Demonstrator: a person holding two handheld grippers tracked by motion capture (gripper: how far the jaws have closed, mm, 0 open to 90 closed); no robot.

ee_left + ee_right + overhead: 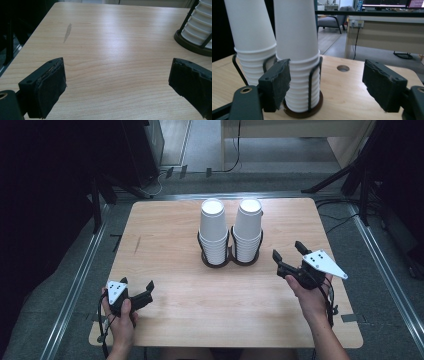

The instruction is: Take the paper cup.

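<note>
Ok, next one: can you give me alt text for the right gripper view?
Two tall stacks of white paper cups stand in a black wire holder on a wooden table, seen close up between the right tool's two black jaws, which stand apart with nothing between them. Behind are a round hole in the tabletop, a desk and a chair.

Two stacks of white paper cups, the left stack (213,231) and the right stack (248,228), stood side by side in a dark wire holder (227,258) just past the middle of the wooden table (175,240). The left gripper (136,285) rested at seven o'clock, jaws apart and empty; the right gripper (288,251) hovered at four o'clock beside the holder, gripping nothing
</note>
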